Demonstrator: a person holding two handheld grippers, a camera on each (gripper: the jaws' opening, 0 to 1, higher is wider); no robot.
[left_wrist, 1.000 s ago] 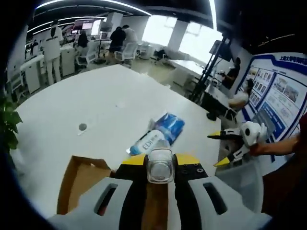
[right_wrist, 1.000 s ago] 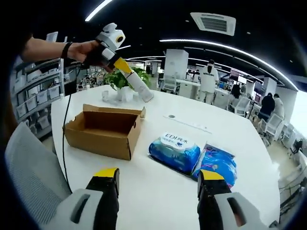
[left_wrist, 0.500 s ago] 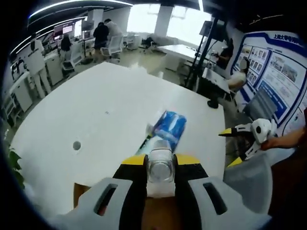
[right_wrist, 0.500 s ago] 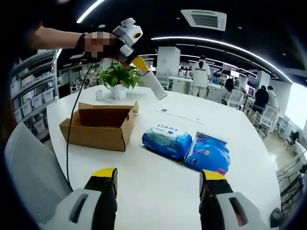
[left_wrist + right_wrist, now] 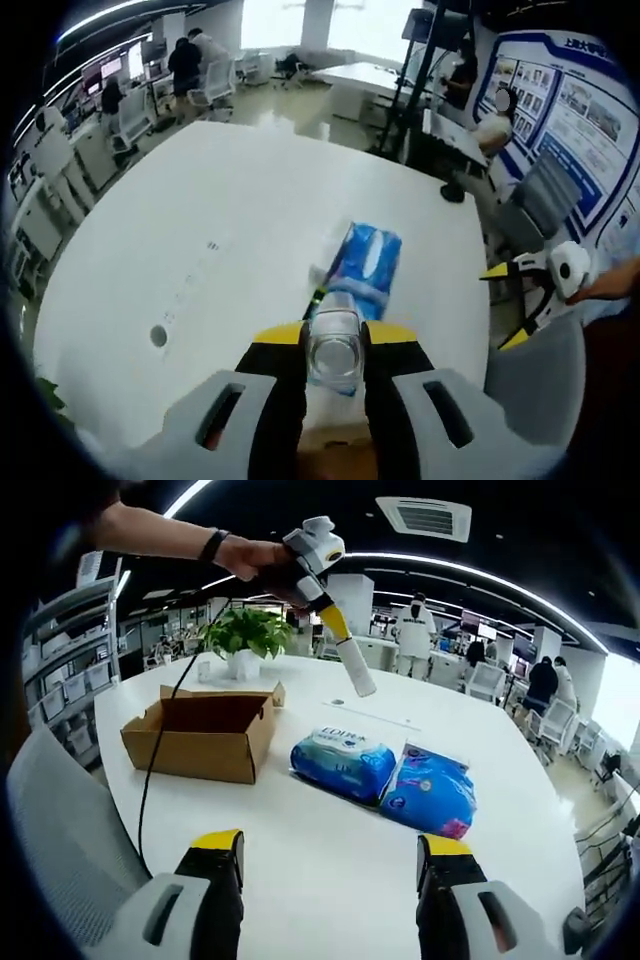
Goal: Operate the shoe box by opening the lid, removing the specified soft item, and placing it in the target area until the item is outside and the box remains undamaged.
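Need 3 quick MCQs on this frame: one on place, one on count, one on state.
1. Where are the blue packs relative to the box in the right gripper view?
A. inside it
B. beside it, on the table
C. on the chair

2. How many blue packs are on the table?
A. one
B. two
C. four

3. What is the left tool doing?
A. holding a white bottle
B. open and empty
C. gripping the box flap

Key: 1 B, the packs lie right of the box. 2 B, two lie side by side. 3 A, the bottle sits between its jaws.
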